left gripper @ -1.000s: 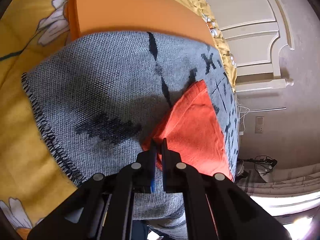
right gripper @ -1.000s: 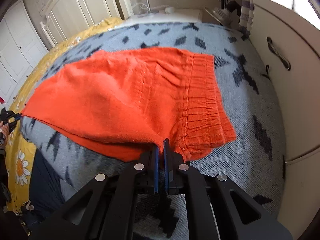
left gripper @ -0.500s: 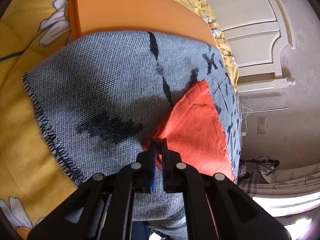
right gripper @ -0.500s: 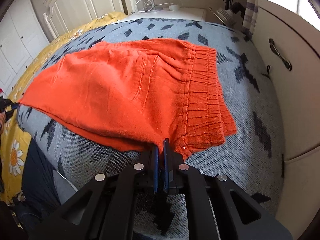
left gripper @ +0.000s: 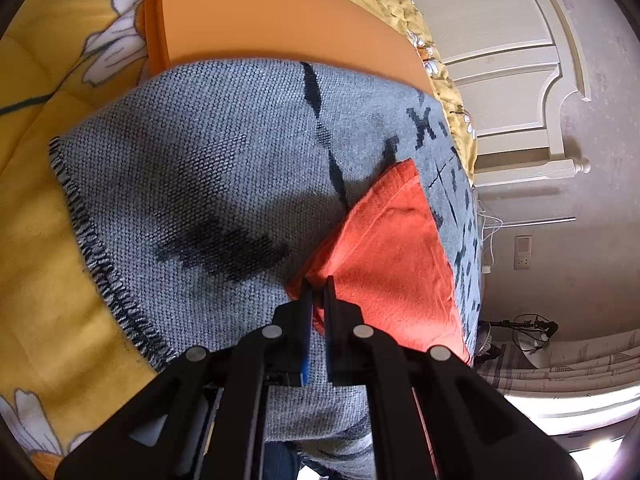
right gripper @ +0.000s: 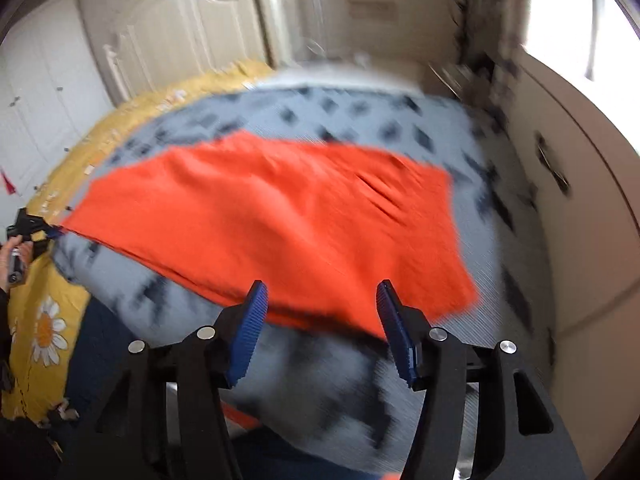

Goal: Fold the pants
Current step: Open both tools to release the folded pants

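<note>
1. We keep the left gripper (left gripper: 317, 282) pinched on the corner of the orange pants (right gripper: 276, 224), which lie flat on the grey blanket (left gripper: 208, 168).
2. Our right gripper (right gripper: 322, 312) hangs wide apart, holding nothing, just above the pants' near edge; we regrip there squarely.

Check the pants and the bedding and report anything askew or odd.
Nothing looks damaged or spilled. The orange pants lie spread on the grey blanket, with a few creases. The left tongs pinch one corner; the right tongs are open. The right view is blurred, so fine detail is unclear.
</note>
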### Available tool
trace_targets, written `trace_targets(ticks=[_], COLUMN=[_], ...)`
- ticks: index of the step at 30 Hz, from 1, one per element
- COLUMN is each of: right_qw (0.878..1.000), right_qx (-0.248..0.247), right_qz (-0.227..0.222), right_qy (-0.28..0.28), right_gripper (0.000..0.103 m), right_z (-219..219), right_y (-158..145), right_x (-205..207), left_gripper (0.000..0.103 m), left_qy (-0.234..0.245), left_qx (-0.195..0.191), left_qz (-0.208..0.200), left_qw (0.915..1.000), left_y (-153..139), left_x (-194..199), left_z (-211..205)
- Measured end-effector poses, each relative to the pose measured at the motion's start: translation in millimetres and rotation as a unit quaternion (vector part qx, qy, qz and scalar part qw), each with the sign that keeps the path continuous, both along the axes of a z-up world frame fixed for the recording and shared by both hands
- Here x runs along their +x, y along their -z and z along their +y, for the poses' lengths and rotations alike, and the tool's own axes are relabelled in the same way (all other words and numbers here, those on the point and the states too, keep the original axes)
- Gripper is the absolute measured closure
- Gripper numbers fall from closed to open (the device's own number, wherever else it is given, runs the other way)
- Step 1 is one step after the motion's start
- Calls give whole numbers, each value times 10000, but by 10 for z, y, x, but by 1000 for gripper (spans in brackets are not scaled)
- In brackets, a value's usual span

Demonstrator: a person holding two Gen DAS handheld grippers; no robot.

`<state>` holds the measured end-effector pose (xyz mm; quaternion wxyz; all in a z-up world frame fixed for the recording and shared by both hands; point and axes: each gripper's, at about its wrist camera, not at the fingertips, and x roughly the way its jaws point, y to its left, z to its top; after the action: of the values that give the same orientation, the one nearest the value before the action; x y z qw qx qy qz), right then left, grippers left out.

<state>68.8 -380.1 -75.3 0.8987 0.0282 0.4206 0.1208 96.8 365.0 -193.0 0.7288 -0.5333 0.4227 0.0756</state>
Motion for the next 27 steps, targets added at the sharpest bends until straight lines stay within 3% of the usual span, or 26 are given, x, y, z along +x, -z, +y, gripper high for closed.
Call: trace_targets(ticks=[2,4,6,7,9,10,12,14,17,20,24,27], right_qw=[9995,9997,9995,9986,9972,9969,9976,9978,9983,9984,9986,9992], right_qx=[222,210,223,213,146,30,-133,-203,-90,-323,-445,-269], right_qz=[-47,18,189,440,700,775,679,626,567,448,289,286], right_qy=[-239,-133,106,224,223,149,85,50,117,71,45,70], right_gripper=[47,49,58,65,65,66,66,66,66,65,64,64], right_z=[231,446,532,559,616,662,711,725,683,753,765,716], right_y=[21,149,305,433,599,662,678,673,675,659,690,699], right_x=[87,280,445,527,553,517,428,351,289,208,145,162], left_gripper=[93,93,93,93,87,76,61,59,61,61,61,64], left_qy=[-52,-163,-198,-156,158,394,1239,2104,3250,3968,3903,3803], left_qx=[83,120,314,554,1212,1484,1998,2019,1203,-399,-1660,-1708], left_qz=[13,39,50,13,-215,-376,-894,-1383,-1822,-1709,-842,-566], left_qw=[10000,9998,9993,9983,9923,9874,9678,9465,9202,9010,9016,9072], left_y=[-37,-58,-134,-226,-503,-627,-886,-1001,-963,-714,-236,-82], left_x=[-40,-121,-201,-250,-323,-334,-310,-270,-158,23,238,299], left_z=[5,29,17,-30,-292,-469,-1103,-1781,-2755,-3549,-4109,-4279])
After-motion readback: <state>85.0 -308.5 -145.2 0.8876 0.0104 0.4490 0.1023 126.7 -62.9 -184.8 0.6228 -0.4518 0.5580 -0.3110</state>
